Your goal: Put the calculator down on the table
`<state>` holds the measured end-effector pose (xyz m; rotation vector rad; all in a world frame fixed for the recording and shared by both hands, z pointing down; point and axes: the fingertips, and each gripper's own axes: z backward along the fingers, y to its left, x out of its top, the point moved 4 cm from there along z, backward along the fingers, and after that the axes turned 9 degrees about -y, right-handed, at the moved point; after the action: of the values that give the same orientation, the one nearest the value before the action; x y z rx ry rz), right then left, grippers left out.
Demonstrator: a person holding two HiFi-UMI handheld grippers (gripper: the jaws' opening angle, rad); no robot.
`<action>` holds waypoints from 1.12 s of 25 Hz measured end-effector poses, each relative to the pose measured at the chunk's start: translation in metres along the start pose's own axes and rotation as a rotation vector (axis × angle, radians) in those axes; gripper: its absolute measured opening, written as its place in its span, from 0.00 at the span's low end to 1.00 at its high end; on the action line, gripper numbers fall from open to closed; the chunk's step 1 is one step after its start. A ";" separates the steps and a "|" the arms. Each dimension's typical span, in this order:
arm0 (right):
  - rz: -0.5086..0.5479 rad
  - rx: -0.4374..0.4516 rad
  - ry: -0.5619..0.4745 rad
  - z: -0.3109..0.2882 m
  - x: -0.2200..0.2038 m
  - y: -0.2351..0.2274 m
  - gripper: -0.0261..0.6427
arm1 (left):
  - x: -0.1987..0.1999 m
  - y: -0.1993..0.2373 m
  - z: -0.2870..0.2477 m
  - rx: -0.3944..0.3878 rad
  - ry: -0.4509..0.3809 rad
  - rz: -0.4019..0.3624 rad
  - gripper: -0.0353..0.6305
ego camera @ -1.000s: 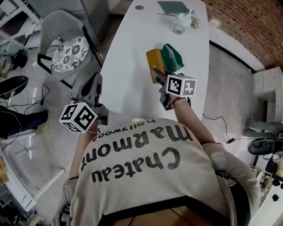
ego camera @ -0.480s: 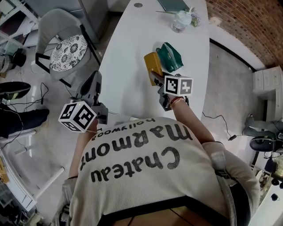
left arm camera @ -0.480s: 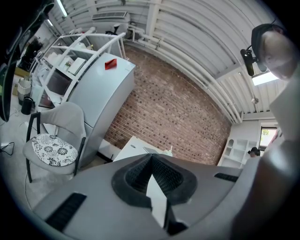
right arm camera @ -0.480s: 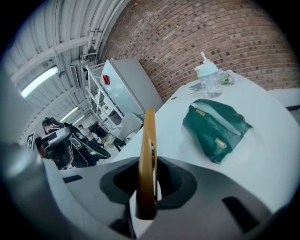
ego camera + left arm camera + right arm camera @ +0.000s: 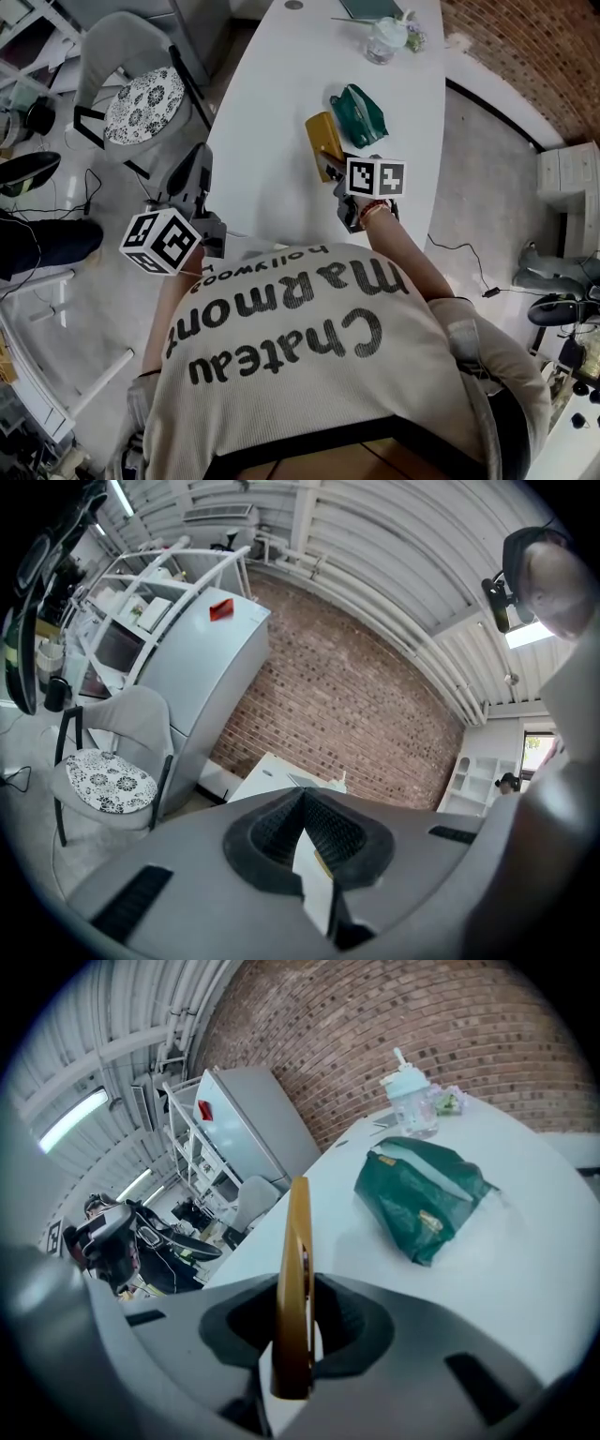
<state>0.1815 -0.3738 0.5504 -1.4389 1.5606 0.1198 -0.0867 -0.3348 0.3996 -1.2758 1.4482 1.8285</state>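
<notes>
Clamping flat yellow rectangular calculator (image 5: 298, 1269) btwn jaws of right gripper (image 5: 331, 161), pads pressing on both faces. Showing edge-on and upright in right gripper view, sticking out well past the jaw tips. Hanging over the long white worktop (image 5: 272, 122), just beside the dark green soft pouch (image 5: 361, 114), on pouch's left in head view. Apparently not touching pouch. Contact btwn calculator's far end and worktop: cannot tell from either view. Pointing gripper downward and away from the body, w/ its marker cube facing head cam.

Hanging left gripper (image 5: 303, 803) just off worktop's left edge in head view, near the grey chair w/ black-and-white patterned cushion (image 5: 141, 105). Jaws meeting at the tips, gripping nothing. Only a sliver of worktop showing through the wedge behind the pads.

Sitting at far end of worktop, well apart from calculator: lidded clear plastic cup (image 5: 384, 39) and dark flat slab (image 5: 367, 7), type not readable. Standing beyond worktop in right gripper view: white fridge w/ red tag (image 5: 242, 1119), w/ red-brown brick wall (image 5: 394, 1026) behind.
</notes>
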 end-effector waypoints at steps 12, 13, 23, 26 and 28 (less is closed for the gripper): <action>-0.033 -0.001 0.039 -0.002 -0.015 -0.003 0.17 | 0.001 -0.002 0.008 0.010 0.005 -0.011 0.06; -0.047 0.002 0.039 -0.003 -0.017 -0.003 0.17 | 0.001 -0.001 0.009 0.012 0.005 -0.010 0.06; -0.150 0.037 0.033 -0.005 -0.024 -0.004 0.18 | 0.002 -0.002 0.015 0.018 0.003 -0.010 0.06; -0.167 0.051 0.035 -0.006 -0.026 -0.003 0.18 | 0.001 -0.003 0.015 0.021 0.004 -0.006 0.06; -0.165 0.052 0.026 -0.007 -0.025 -0.003 0.18 | 0.001 -0.002 0.015 0.020 0.006 -0.008 0.06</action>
<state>0.1752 -0.3614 0.5730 -1.5271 1.4489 -0.0369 -0.0908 -0.3203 0.3976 -1.2761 1.4589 1.8028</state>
